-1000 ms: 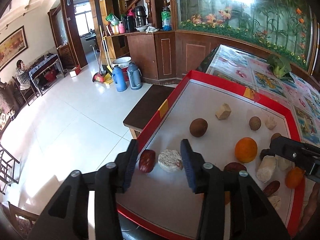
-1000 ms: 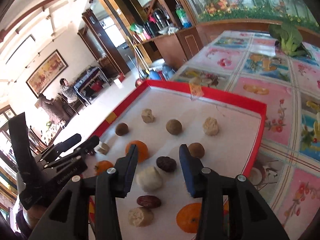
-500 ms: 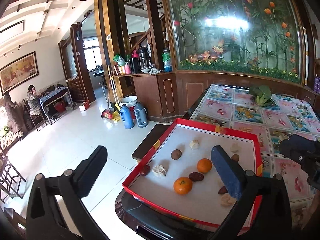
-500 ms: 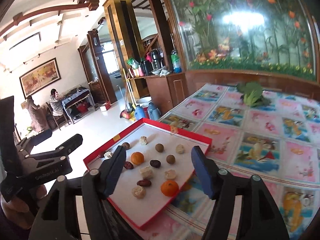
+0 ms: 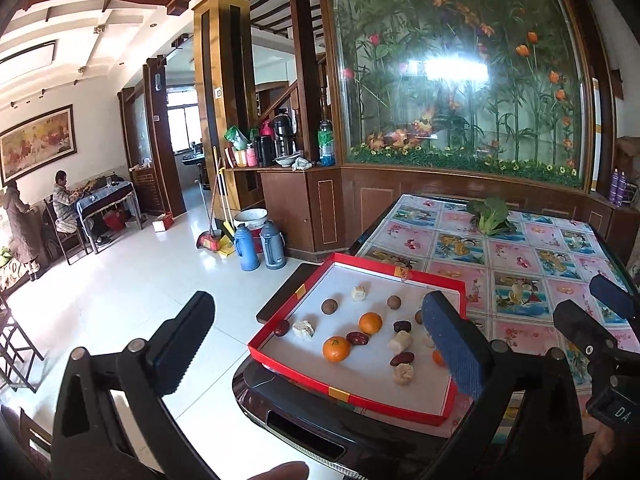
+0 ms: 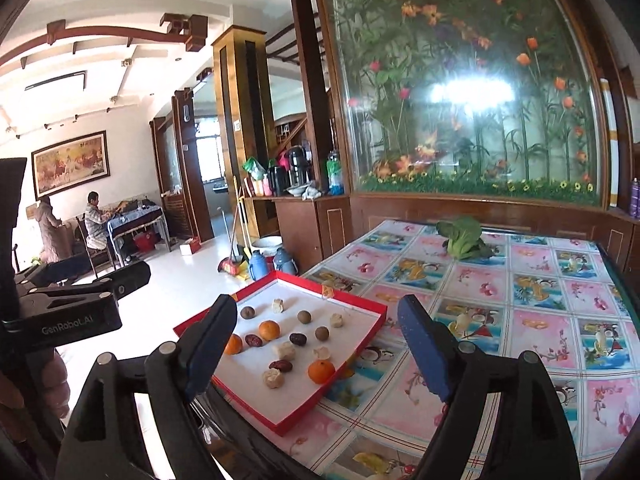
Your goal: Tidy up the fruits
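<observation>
A red-rimmed tray (image 5: pixel 280 368) with a white floor sits on the near left corner of the table. Loose on it lie oranges (image 5: pixel 370 323), dark red dates (image 5: pixel 357 338), brown round fruits (image 5: pixel 329 306) and pale chunks (image 5: pixel 303 329). My left gripper (image 5: pixel 316 300) hovers well back from the tray, open wide, with nothing between its fingers. My right gripper (image 6: pixel 317 306) is also held back above the table's near edge. Its jaws are opening and empty. In the right wrist view the tray (image 6: pixel 304 412) and an orange (image 6: pixel 321 371) lie ahead.
A green leafy vegetable (image 5: pixel 490 216) lies at the far side of the flowered tablecloth (image 5: pixel 520 264). A dark wooden bench (image 5: pixel 280 296) stands left of the tray. Two flasks (image 5: pixel 273 248) stand on the tiled floor. People (image 5: pixel 64 208) sit at a far table.
Both grippers have drawn back and up from just above the fruits, and their jaws have spread from narrow to wide. The fruits stay on the tray.
</observation>
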`<state>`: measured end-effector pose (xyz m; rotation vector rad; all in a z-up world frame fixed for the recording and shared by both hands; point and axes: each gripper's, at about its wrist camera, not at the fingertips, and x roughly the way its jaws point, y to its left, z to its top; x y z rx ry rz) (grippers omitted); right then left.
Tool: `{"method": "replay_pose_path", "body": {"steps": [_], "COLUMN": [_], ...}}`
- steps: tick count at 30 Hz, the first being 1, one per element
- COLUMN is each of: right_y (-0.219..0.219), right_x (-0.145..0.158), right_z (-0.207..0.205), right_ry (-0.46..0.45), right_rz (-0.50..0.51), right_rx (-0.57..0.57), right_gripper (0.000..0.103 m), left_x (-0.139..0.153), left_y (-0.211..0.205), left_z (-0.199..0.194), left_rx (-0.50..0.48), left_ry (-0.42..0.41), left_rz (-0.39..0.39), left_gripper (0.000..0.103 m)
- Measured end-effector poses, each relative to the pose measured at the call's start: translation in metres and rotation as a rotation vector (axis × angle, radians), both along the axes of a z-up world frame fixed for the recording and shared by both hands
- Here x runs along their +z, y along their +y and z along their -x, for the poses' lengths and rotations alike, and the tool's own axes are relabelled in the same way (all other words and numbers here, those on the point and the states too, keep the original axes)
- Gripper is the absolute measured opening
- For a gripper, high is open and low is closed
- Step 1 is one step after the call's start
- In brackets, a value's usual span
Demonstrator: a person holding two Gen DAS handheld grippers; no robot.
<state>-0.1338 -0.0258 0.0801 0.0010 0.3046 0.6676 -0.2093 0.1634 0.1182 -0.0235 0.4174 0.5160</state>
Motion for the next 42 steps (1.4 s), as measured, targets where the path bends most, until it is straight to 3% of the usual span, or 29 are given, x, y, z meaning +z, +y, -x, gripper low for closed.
{"method": "replay_pose_path", "body": {"steps": [11,42], "right_y": [0.01,0.022], "right_x": [-0.009,-0.001], "right_z": [0.005,0.016], "right_ry": [-0.009,-0.045], "right_rz": [0.016,0.056], "right_rx": [0.012,-0.007], "right_gripper": [0.083,0.083], "left_x": [0.002,0.002], "left_y": [0.005,0.006], "left_z": [0.015,0.024], "left_rx": [-0.001,0.028], "left_ry": [-0.046,-0.053], "left_rz": [0.052,0.024], "left_gripper": [0.103,0.103]}}
